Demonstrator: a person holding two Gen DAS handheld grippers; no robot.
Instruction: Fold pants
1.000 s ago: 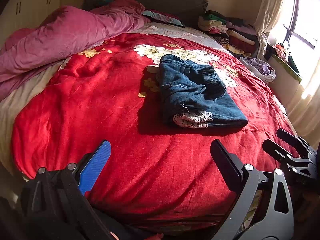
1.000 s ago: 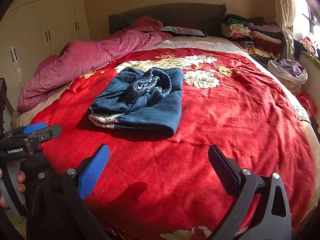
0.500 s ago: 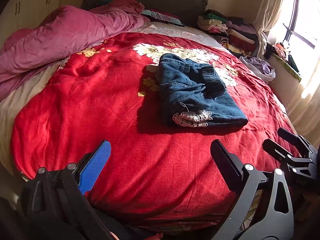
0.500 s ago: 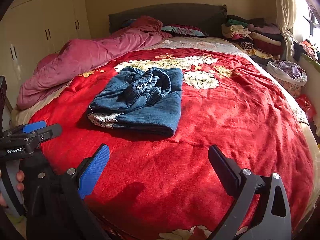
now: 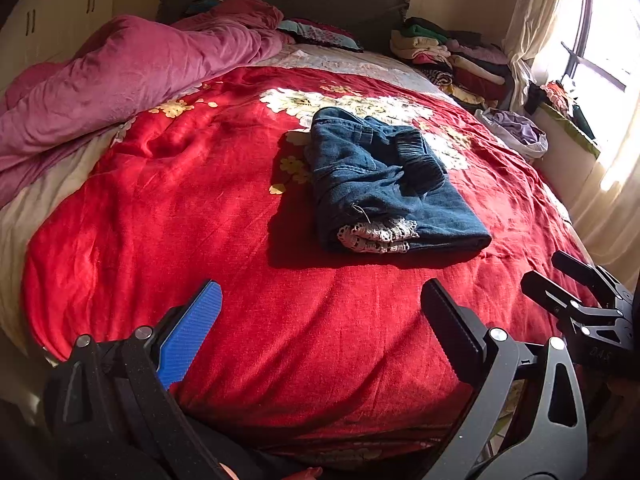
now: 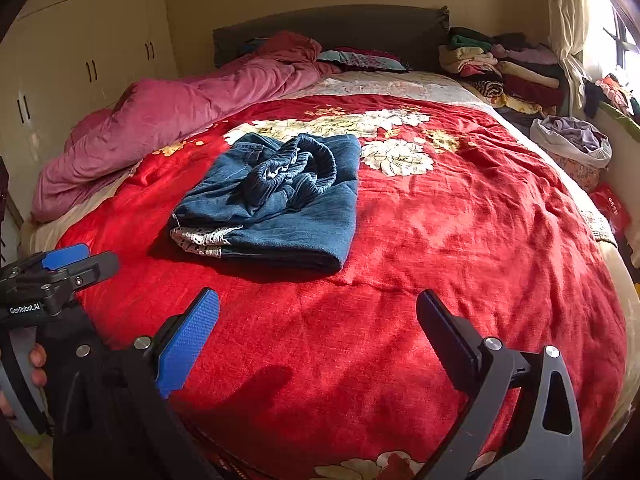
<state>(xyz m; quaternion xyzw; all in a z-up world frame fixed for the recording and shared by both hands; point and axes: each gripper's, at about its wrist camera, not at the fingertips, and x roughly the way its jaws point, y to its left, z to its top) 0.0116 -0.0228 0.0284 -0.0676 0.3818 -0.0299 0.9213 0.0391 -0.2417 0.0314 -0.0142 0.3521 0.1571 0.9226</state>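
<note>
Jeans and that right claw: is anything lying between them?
Nothing: in the right wrist view only bare red blanket lies between the jeans and the right gripper.

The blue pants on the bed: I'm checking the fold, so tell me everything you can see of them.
The blue pants look like soft dark-blue denim, folded into a compact, roughly rectangular bundle. The gathered elastic waistband lies bunched on top, and white lace trim pokes out at the near left corner. They rest flat on the red floral blanket, partly over its white flowers. Neither gripper touches them.
</note>
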